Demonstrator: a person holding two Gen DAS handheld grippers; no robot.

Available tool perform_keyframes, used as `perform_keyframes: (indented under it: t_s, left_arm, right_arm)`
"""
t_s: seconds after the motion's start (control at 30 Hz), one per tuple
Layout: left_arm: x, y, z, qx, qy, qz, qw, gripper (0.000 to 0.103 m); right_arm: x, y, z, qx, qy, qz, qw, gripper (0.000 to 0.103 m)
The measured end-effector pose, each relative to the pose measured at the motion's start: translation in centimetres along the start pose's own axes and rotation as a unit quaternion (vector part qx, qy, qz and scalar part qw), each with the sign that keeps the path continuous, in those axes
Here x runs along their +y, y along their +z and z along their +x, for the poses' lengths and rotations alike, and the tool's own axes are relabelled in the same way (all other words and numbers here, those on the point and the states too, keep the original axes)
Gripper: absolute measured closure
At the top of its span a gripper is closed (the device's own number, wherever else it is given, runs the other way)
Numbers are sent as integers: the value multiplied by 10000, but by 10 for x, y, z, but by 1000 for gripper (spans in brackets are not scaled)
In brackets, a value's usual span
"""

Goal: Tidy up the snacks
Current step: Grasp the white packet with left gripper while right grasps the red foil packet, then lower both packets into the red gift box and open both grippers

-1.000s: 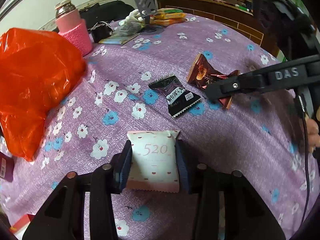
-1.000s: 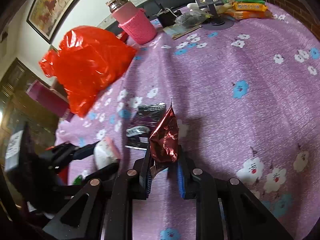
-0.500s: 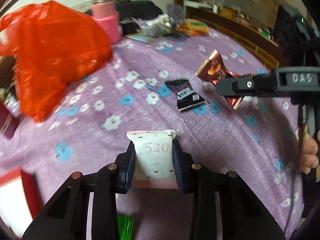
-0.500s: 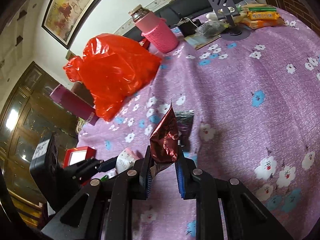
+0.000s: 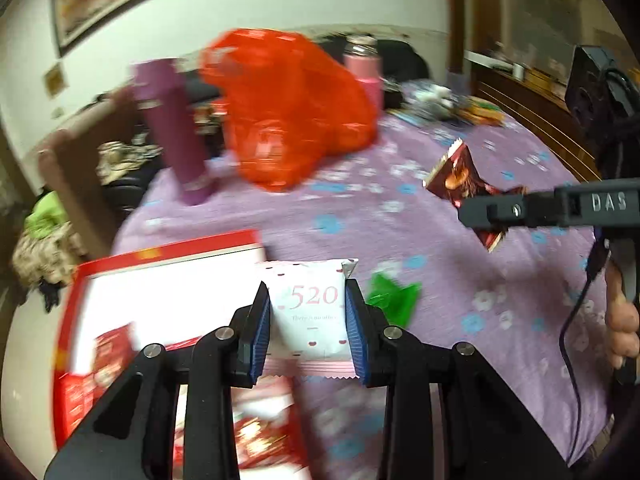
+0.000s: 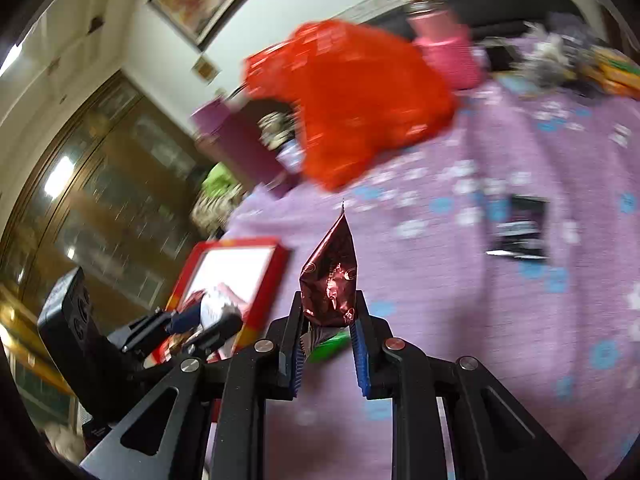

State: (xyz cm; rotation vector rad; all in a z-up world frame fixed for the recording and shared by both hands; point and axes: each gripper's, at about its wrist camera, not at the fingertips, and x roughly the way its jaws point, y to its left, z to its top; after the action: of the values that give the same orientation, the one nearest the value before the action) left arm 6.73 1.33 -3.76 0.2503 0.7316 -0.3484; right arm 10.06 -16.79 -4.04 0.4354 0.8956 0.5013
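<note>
My left gripper (image 5: 307, 300) is shut on a pink-and-white "520" snack packet (image 5: 310, 308) and holds it above the near right edge of a red-rimmed box (image 5: 168, 252) with a white inside. My right gripper (image 6: 327, 312) is shut on a dark red foil snack (image 6: 330, 280), held upright above the purple floral tablecloth (image 6: 500, 340). That foil snack also shows in the left wrist view (image 5: 460, 176), as does the right gripper (image 5: 476, 212). A black snack packet (image 6: 520, 228) lies on the cloth. A green wrapper (image 5: 394, 300) lies beside the box.
A red plastic bag (image 5: 288, 108) sits at the back of the table, a purple bottle (image 5: 172, 128) to its left and a pink flask (image 5: 362, 68) behind it. Red snack packs (image 5: 108, 360) lie in the box. Clutter lines the far right edge.
Both grippers have swung left with their snacks. The red box has come into view under the left gripper, and the black packet now lies off to the right.
</note>
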Motion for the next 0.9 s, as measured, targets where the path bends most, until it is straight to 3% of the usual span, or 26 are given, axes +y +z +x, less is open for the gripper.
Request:
perform_keyframes:
  t_s: [0.2, 0.47, 0.9]
  left_arm:
    - [45, -23, -34, -259, 530, -339, 9977, 71]
    - [75, -40, -59, -579, 1138, -535, 9904, 71]
    - [98, -49, -61, -674, 1365, -729, 9857, 71]
  right_arm:
    - [77, -16, 34, 198, 320, -581, 9976, 83]
    - [154, -39, 70, 180, 657, -1069, 9919, 83]
    - [175, -39, 87, 279, 558, -1219, 9906, 83]
